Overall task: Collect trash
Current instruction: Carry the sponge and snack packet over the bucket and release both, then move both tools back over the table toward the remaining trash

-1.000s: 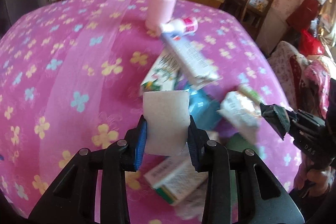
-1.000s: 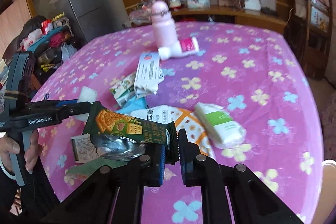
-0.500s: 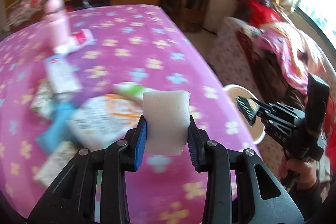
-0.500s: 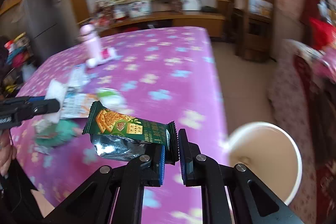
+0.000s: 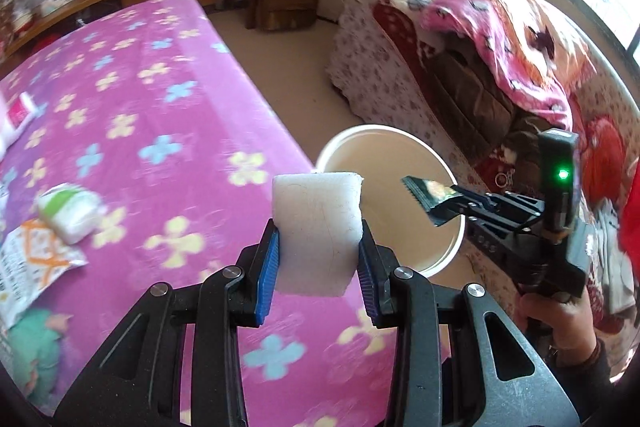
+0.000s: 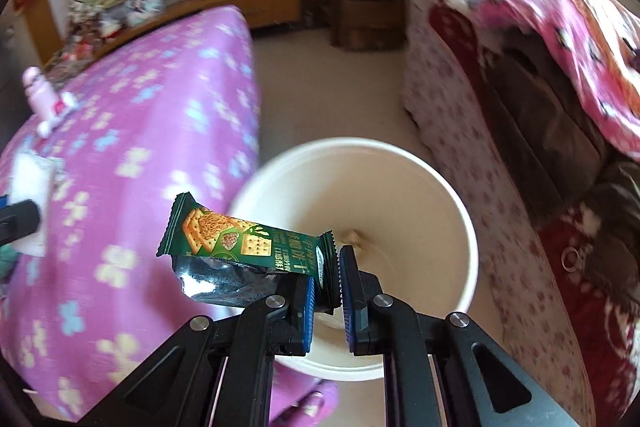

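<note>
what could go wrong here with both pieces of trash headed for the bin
1. The white foam block in the left hand-held gripper looks to be over the table edge rather than the white bin; released now, it may miss.
2. The right hand-held gripper pinches only the end of the green cracker wrapper, which sticks out leftward past the bin rim and could fall outside.
</note>
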The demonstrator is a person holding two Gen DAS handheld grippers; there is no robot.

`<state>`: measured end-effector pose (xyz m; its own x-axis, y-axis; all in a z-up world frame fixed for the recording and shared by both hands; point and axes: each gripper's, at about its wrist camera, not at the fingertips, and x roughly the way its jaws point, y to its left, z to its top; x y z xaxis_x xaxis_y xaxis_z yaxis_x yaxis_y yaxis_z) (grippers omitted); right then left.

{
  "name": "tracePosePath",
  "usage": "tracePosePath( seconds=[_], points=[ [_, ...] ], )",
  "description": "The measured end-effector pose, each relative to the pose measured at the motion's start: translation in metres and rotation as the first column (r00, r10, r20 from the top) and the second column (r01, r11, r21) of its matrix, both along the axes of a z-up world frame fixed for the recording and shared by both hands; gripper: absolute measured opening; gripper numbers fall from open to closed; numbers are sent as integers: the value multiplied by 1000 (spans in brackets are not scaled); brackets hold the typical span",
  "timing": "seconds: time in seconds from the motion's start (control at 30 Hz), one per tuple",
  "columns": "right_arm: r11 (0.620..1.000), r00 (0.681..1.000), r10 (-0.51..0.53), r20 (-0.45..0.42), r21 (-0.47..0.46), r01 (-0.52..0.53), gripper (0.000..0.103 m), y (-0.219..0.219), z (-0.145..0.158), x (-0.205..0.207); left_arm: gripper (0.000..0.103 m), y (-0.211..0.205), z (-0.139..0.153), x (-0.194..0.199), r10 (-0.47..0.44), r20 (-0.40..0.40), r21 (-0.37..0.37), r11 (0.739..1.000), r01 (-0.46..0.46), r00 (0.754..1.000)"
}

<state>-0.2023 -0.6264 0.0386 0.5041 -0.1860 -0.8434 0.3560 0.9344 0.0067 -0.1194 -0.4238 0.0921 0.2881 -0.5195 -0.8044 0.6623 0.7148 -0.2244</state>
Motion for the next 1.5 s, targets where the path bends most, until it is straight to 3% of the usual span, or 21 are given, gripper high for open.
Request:
tracePosePath(
  seconds=[0.23, 0.3, 0.33, 0.37, 0.5, 0.67, 1.03, 1.5],
  points=[
    [994, 992, -112, -53, 1, 112, 13, -33, -24, -1, 36, -37, -16, 0, -28, -20, -3, 1000, 28, 999],
    [990, 988, -140, -71, 10, 141, 34, -40, -27, 1, 38, -44, -20, 3, -25, -37, -22, 999, 24, 999],
    [989, 986, -149, -69, 13, 150, 53, -41, -27, 1, 38, -47, -21, 4, -26, -48, -32, 999, 25, 998],
    [987, 985, -159, -61, 16, 160, 60, -43, -27, 1, 39, -51, -24, 7, -29, -68, -48, 999, 26, 997],
    [987, 986, -160, -41, 3, 160, 61, -44, -20, 0, 54, -56, -32, 13, -30, -125, -90, 996, 19, 992],
    [990, 990, -140, -32, 4, 140, 61, -37, -16, 1, 55, -51, -32, 15, -24, -141, -98, 995, 10, 990],
    [994, 995, -87, 50, 64, 83, 61, 8, 8, 9, 55, -1, -14, 13, 92, -5, 6, 996, -92, 996],
    [994, 992, 77, 99, 69, -84, 65, 105, 38, 32, 55, 97, -4, 11, 230, 49, 38, 972, -232, 972]
  ],
)
